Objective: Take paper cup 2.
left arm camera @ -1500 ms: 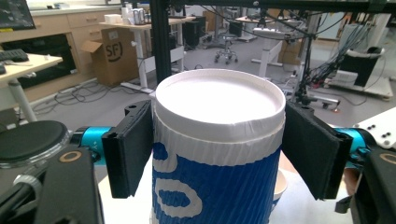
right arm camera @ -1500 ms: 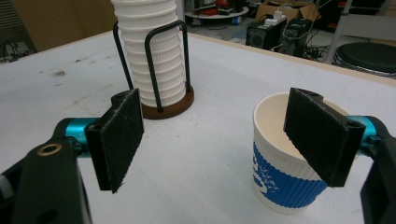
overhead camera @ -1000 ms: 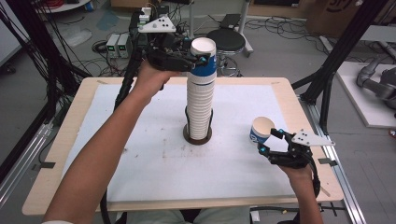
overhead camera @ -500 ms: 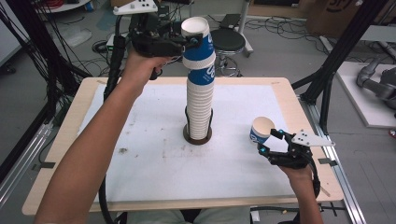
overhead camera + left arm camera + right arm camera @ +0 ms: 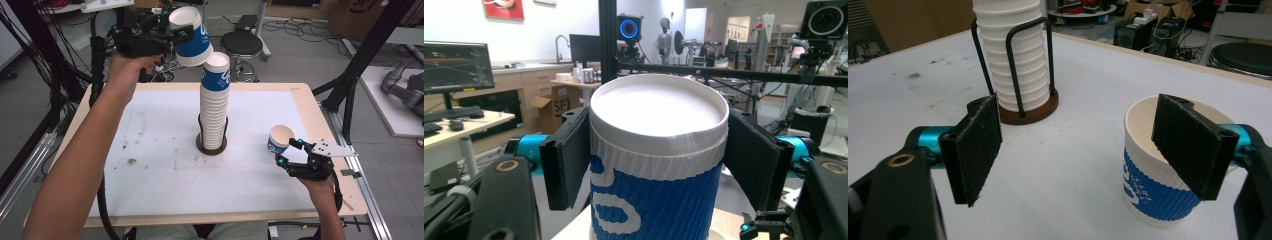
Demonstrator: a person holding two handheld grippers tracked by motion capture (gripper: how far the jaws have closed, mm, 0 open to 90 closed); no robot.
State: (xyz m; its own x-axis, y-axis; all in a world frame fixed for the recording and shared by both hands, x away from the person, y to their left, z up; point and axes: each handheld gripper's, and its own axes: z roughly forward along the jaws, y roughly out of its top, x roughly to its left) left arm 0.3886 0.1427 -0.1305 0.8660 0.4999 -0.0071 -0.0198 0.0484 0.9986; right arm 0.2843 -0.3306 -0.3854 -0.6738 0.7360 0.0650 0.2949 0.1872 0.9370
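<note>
- My left gripper [image 5: 176, 31] is clamped on a blue-and-white ribbed paper cup [image 5: 192, 36]; in the left gripper view the black pads [image 5: 569, 157] press its wall from both sides just under the rolled rim.
- That lifted cup's [image 5: 656, 165] long axis is tipped off vertical in the high view: the open mouth leans up toward 11 o'clock and the base points down toward 5 o'clock.
- It hangs in the air, just off the top of the tall stack of nested paper cups [image 5: 214, 102], at about 10 o'clock from the stack's top cup; I cannot tell whether the two touch.
- The stack stands upright in a black wire holder on a round brown base [image 5: 211, 145], near the middle of the white-topped wooden table [image 5: 150, 175].
- My right gripper [image 5: 287, 152] sits at 4 o'clock from the holder, its jaws spread apart.
- A second blue-and-white paper cup [image 5: 278, 140] stands upright on the table, mouth up, at that gripper's tips.
- In the right gripper view one black pad [image 5: 1193, 145] crosses in front of this cup's [image 5: 1153, 185] rim, while the other pad stands well apart from it, so nothing is gripped.
</note>
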